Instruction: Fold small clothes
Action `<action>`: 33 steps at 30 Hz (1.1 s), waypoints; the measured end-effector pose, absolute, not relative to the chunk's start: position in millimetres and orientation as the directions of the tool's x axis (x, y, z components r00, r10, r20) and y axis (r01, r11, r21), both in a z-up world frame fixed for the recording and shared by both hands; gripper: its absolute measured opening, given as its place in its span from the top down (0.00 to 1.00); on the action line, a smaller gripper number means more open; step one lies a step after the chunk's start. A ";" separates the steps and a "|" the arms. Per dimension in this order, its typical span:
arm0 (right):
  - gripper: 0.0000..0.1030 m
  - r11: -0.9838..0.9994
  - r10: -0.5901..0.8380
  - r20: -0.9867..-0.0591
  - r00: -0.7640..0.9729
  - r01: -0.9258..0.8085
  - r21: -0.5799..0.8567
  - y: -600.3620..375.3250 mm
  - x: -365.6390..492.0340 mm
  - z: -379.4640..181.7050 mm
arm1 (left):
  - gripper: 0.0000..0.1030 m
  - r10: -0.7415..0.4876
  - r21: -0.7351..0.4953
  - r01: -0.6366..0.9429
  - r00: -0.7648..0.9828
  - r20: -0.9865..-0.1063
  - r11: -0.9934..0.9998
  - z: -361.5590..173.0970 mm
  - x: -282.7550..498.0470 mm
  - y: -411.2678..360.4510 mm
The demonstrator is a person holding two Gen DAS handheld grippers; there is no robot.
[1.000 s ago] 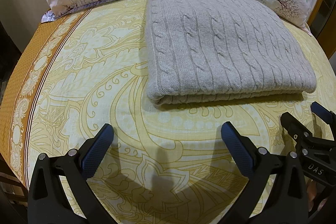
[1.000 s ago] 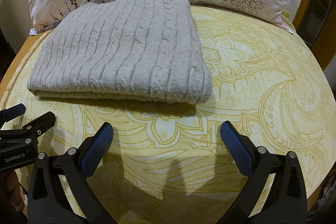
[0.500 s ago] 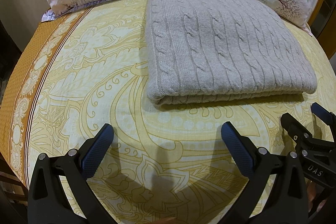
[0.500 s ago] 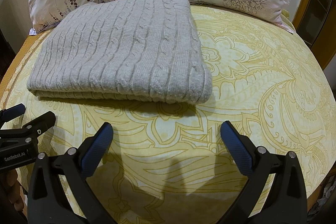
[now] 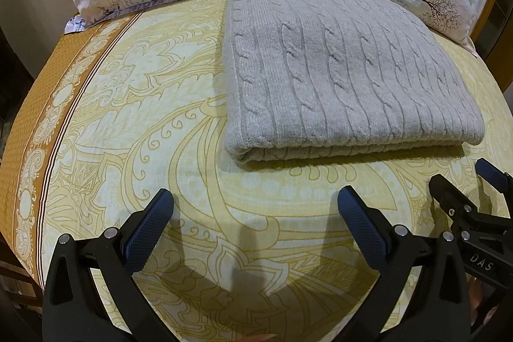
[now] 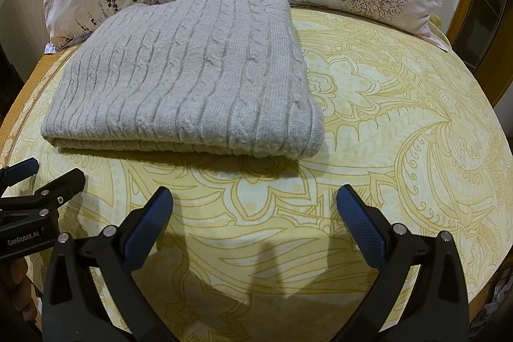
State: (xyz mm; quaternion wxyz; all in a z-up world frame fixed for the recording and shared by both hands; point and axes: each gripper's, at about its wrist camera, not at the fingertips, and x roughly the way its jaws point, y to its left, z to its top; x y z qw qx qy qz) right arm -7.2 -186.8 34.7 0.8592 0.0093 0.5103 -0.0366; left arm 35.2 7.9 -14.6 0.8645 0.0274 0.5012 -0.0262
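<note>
Nothing has moved over the last second: sweater (image 5: 340,66) lies folded, upper centre of frame, on the bed (image 5: 134,124). Left gripper (image 5: 256,213) and right gripper (image 6: 255,212) both spread wide, empty, short of it; fold looks complete.

Two handheld grippers sit side by side, pointing forward. The left gripper (image 5: 255,213) has its blue-padded fingers (image 5: 146,233) spread wide, holding nothing. The right gripper (image 6: 253,212) is likewise spread wide and empty.
</note>
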 end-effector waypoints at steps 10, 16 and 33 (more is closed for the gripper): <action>0.02 0.997 -0.054 -0.878 0.475 0.074 -0.021 -186.5 -7.2 34.7 | 0.01 -0.019 0.021 0.075 0.493 -0.870 0.997 -14.6 35.8 8.5; 0.02 0.997 -0.054 -0.878 0.475 0.074 -0.022 -186.6 -7.1 34.8 | 0.01 -0.019 0.022 0.078 0.488 -0.873 0.997 -14.8 36.9 8.7; 0.02 0.997 -0.053 -0.878 0.475 0.071 -0.021 -186.7 -6.8 34.6 | 0.01 -0.018 0.021 0.074 0.484 -0.875 0.997 -15.0 37.7 8.0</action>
